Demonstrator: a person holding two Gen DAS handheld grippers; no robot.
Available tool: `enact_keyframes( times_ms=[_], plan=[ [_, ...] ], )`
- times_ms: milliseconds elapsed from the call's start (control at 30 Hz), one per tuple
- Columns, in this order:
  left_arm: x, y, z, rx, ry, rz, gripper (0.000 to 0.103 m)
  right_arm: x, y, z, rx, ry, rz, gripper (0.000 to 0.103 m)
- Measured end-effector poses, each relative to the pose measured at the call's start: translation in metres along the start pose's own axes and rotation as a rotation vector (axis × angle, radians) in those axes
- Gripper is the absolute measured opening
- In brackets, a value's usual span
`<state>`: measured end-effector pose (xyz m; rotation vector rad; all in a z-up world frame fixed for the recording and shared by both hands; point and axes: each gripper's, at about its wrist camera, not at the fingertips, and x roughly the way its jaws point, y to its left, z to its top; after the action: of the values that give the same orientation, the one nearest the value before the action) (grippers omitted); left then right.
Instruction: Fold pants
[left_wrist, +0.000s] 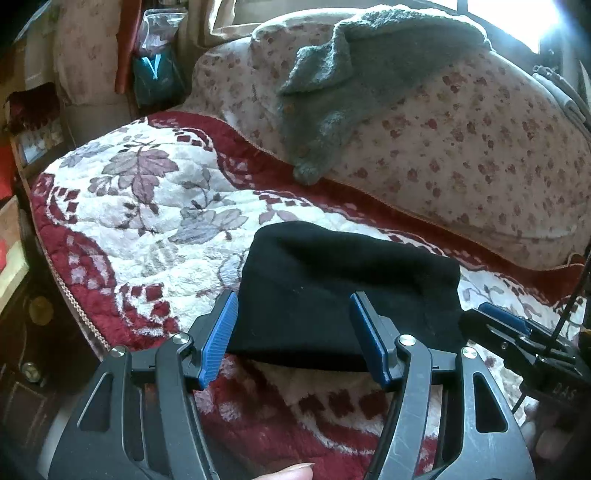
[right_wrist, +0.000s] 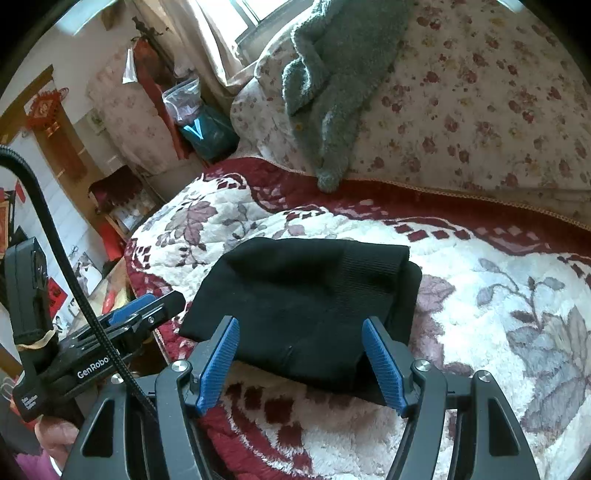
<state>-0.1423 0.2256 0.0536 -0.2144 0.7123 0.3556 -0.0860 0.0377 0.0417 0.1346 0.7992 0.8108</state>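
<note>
The black pants (left_wrist: 343, 291) lie folded into a compact bundle on the red-and-white floral bedspread (left_wrist: 147, 206); they also show in the right wrist view (right_wrist: 306, 302). My left gripper (left_wrist: 293, 332) is open, its blue pads on either side of the bundle's near edge, holding nothing. My right gripper (right_wrist: 301, 354) is open too, just before the bundle's near edge and empty. The right gripper shows at the bundle's right side in the left wrist view (left_wrist: 506, 325). The left gripper shows at the bundle's left in the right wrist view (right_wrist: 147, 310).
A flowered quilt roll (left_wrist: 443, 140) lies along the back of the bed with a grey fleece garment (left_wrist: 332, 96) draped over it. The bed's left edge (left_wrist: 66, 295) drops to furniture and a teal bag (left_wrist: 155, 74).
</note>
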Motion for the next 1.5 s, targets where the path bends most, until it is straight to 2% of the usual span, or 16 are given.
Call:
enact_keyframes(
  times_ms=[467,600,867,1200,1500],
  plan=[
    [-0.004,-0.013,-0.004,0.012,-0.006,-0.011,0.063,-0.004,0.001,-0.007,0.022,0.001,0.013,0.067],
    [0.001,-0.011,-0.003,0.003,0.002,-0.016,0.063,0.0,-0.003,-0.006,0.029,0.013,-0.007,0.067],
    [0.013,-0.012,-0.008,0.008,0.038,0.019,0.063,0.002,-0.012,-0.007,0.038,0.032,-0.026,0.067],
    [0.006,-0.038,-0.005,0.072,-0.004,0.004,0.063,0.005,-0.017,-0.008,0.034,0.049,-0.033,0.067],
    [0.004,-0.038,-0.003,0.081,-0.03,0.024,0.063,0.005,-0.024,-0.002,0.053,0.04,-0.035,0.067]
  ],
)
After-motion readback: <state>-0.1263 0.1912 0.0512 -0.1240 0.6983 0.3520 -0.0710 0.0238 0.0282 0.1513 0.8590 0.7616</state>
